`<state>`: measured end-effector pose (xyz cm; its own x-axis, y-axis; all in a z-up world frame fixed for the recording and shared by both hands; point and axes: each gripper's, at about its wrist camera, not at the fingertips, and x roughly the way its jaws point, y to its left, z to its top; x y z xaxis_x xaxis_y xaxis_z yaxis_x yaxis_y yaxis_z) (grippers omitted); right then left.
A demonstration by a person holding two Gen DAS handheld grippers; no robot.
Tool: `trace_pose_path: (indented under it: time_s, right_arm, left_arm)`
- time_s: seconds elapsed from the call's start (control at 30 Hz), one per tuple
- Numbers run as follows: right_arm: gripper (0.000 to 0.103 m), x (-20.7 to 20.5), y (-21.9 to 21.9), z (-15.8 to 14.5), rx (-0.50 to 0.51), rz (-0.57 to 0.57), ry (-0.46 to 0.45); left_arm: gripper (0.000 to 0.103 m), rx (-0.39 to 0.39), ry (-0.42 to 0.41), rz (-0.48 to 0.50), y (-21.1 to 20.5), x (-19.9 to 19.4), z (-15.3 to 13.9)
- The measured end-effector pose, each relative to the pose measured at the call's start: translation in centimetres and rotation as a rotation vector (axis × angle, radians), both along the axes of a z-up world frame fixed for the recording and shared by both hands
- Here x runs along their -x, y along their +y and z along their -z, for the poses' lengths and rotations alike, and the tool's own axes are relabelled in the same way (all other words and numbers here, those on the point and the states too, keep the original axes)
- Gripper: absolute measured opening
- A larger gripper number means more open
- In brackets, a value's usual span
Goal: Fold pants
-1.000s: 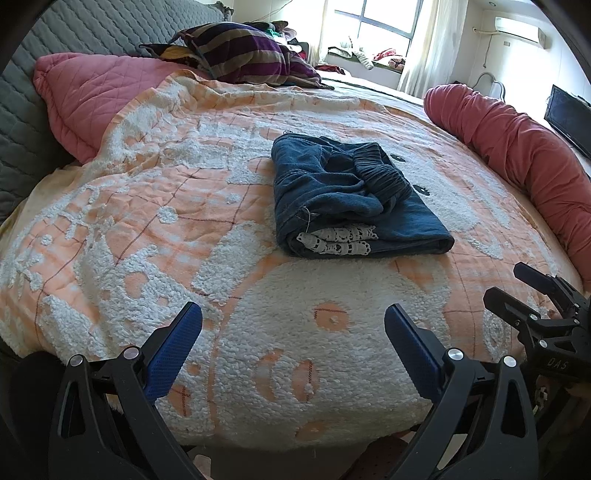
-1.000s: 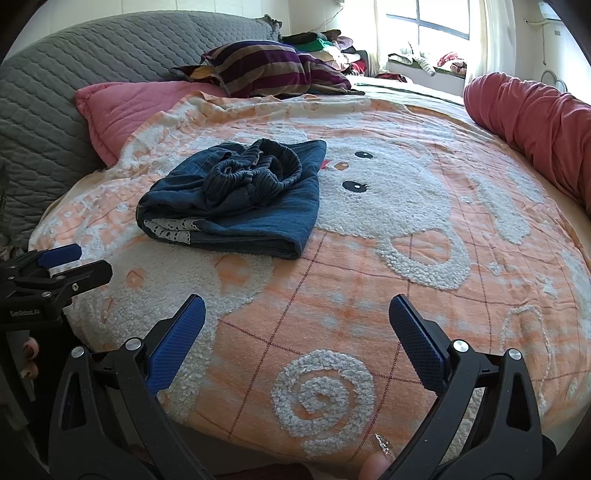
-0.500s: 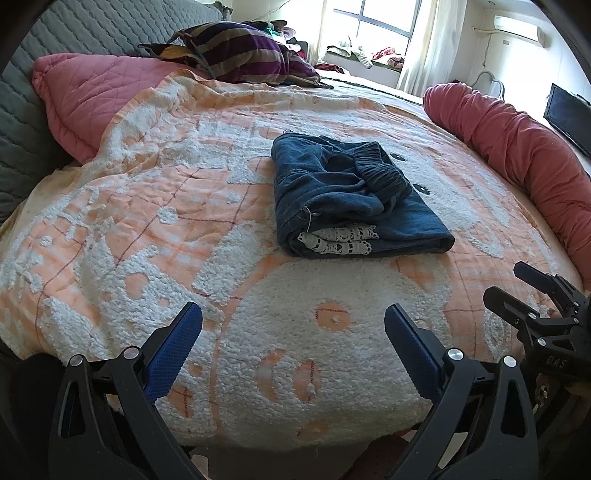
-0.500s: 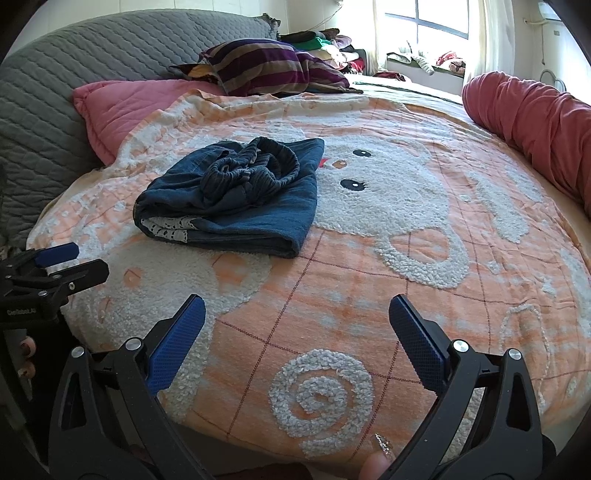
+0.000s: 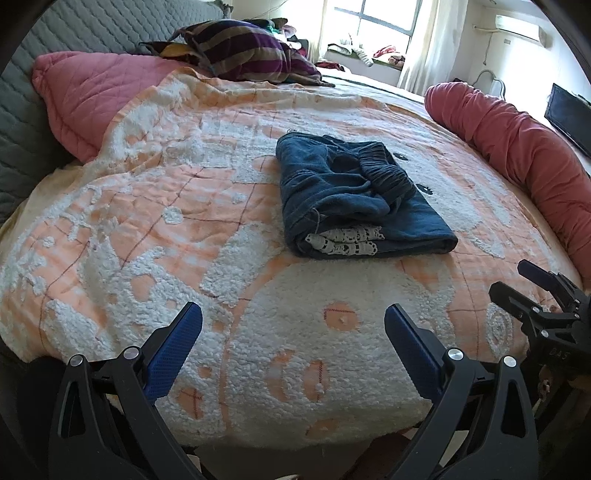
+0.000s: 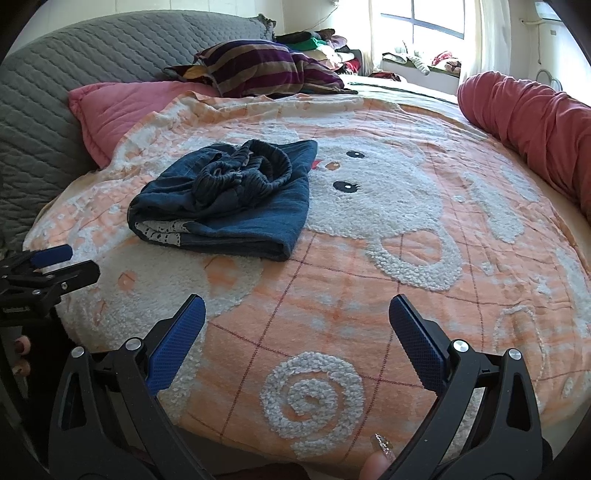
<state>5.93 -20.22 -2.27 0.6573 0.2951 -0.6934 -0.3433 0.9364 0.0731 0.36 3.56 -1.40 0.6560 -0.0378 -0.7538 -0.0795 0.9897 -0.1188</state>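
While both claws hang spread and empty at the near edge of the bed, the left claw [image 5: 293,325] and right claw [image 6: 297,317] sit side by side. Well beyond them, the folded blue pants [image 5: 354,199] lie on the orange-and-white blanket [image 5: 147,221], lace trim facing the claws, elastic waistband bunched on top.

I am in a home bedroom. Before me spreads a bed [image 6: 406,295] under an orange fleece blanket [image 5: 147,221] with a white bear pattern, backed by a grey quilted headboard [image 6: 74,74]. A pink pillow [image 5: 92,99] and a striped cushion [image 6: 266,66] lie at its head, and a red bolster [image 5: 517,147] runs along one side. Loose clothes pile by a bright curtained window [image 5: 380,22], with an air conditioner [image 5: 521,27] on the wall.
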Motion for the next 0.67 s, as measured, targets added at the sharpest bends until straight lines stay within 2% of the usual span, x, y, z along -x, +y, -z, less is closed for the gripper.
trace_pose_path:
  time_s: [0.07, 0.17, 0.23, 0.3, 0.43, 0.5, 0.57, 0.67]
  right_arm:
    - [0.094, -0.2, -0.4, -0.2, -0.001, 0.012, -0.002]
    - [0.094, -0.8, -1.5, -0.7, -0.005, 0.040, -0.006]
    - [0.094, -1.8, -2.7, -1.1, -0.014, 0.065, -0.002]
    - [0.094, -3.1, -4.3, -1.5, -0.020, 0.103, 0.000]
    - [0.094, -7.2, -10.6, -2.4, 0.011, 0.260, -0.010]
    - [0.094, -9.0, -14.0, -2.5, -0.016, 0.330, 0.012]
    - [0.094, -11.4, -19.0, -2.3, -0.054, 0.447, 0.044]
    - [0.094, -14.0, -25.5, -1.7, -0.063, 0.609, 0.079]
  left_arm:
    - [0.099, 0.006, -0.005, -0.015, 0.7, -0.1, -0.2]
    - [0.099, 0.056, -0.003, -0.045, 2.6, -0.7, -0.2]
    - [0.099, 0.050, -0.012, -0.088, 4.7, -1.7, -0.5]
    - [0.099, 0.036, 0.017, -0.142, 7.5, -3.8, -0.3]
    - [0.099, -0.053, 0.104, -0.263, 13.4, -8.7, 0.7]
    - [0.099, -0.133, 0.159, -0.362, 16.7, -11.3, 1.3]
    - [0.099, -0.179, 0.191, -0.409, 19.6, -13.3, 1.8]
    - [0.099, -0.185, 0.206, -0.491, 23.8, -15.8, 2.6]
